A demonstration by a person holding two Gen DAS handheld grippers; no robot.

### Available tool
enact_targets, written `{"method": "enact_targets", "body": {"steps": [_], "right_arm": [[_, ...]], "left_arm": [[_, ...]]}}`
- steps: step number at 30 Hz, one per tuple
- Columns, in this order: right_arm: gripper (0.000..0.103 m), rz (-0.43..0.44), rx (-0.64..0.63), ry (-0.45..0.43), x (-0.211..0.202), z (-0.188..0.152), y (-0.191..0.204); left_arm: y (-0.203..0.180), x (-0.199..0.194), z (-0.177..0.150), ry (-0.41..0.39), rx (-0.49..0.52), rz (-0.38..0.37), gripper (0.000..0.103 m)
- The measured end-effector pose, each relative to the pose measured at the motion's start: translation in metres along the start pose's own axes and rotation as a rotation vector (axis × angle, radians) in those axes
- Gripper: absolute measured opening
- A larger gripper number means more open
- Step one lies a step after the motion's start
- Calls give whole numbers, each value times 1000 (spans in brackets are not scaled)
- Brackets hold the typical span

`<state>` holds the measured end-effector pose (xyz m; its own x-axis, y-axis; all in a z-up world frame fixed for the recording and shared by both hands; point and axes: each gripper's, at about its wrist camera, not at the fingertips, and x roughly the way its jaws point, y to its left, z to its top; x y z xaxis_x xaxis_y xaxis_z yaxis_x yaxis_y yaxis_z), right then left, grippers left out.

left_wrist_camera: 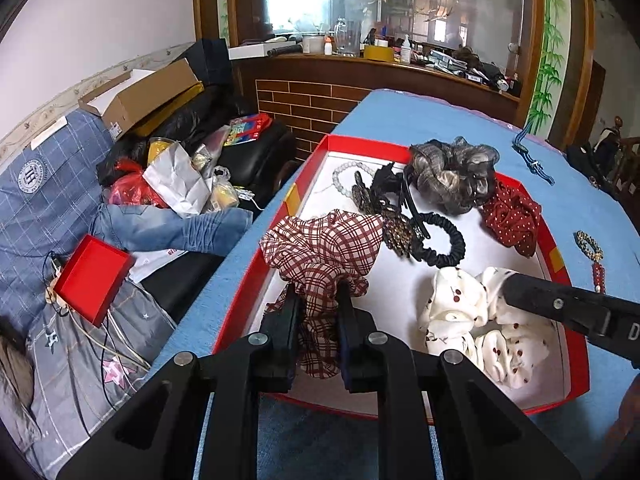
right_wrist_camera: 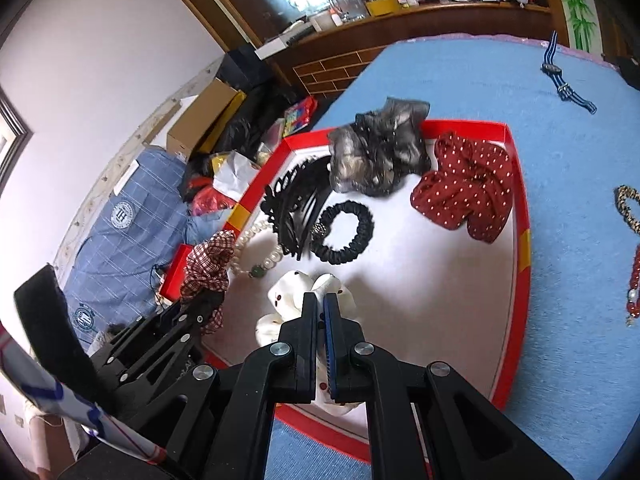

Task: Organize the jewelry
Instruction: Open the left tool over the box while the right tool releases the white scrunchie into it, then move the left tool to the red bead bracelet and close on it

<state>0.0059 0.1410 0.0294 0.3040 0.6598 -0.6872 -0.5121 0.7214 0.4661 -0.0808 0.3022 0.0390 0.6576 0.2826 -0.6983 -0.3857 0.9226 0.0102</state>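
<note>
A red box (left_wrist_camera: pixel 308 168) with a white floor stands on the blue table. My left gripper (left_wrist_camera: pixel 318 296) is shut on a red plaid scrunchie (left_wrist_camera: pixel 324 248) and holds it over the box's left side; it also shows in the right wrist view (right_wrist_camera: pixel 208 264). My right gripper (right_wrist_camera: pixel 320 304) is shut on a white cherry-print scrunchie (right_wrist_camera: pixel 288 300), also seen in the left wrist view (left_wrist_camera: pixel 460 308). In the box lie a grey scrunchie (right_wrist_camera: pixel 376 152), a red dotted scrunchie (right_wrist_camera: pixel 468 188), a black scrunchie (right_wrist_camera: pixel 346 232), black hair clips (right_wrist_camera: pixel 296 200) and a pearl bracelet (right_wrist_camera: pixel 256 248).
On the blue table (right_wrist_camera: pixel 560 128) outside the box lie a blue striped watch (right_wrist_camera: pixel 560 76), a leopard bracelet (right_wrist_camera: pixel 628 208) and a red bead bracelet (right_wrist_camera: pixel 634 284). To the left is a cluttered sofa (left_wrist_camera: pixel 60 184) with a small red box (left_wrist_camera: pixel 92 280).
</note>
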Motion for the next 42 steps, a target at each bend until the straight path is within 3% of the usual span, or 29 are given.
{"method": "enact_targets", "body": {"steps": [15,21,23,42], "right_arm": [[6,-63,-26,-7,2,-1,-2],[8,-61,-25,-12,-3,1,-4],[13,-58,-23,-20,-7,1,-5],[13,-59,45,-110,-64,-3,-37]], "left_arm": [[-7,9,-4,21,12,-5,19],[-12,7,-4,17,24,-11,28],[-11,4,-3,11,21,-11,31],[-52,-32,0,-72,105,8,37]]}}
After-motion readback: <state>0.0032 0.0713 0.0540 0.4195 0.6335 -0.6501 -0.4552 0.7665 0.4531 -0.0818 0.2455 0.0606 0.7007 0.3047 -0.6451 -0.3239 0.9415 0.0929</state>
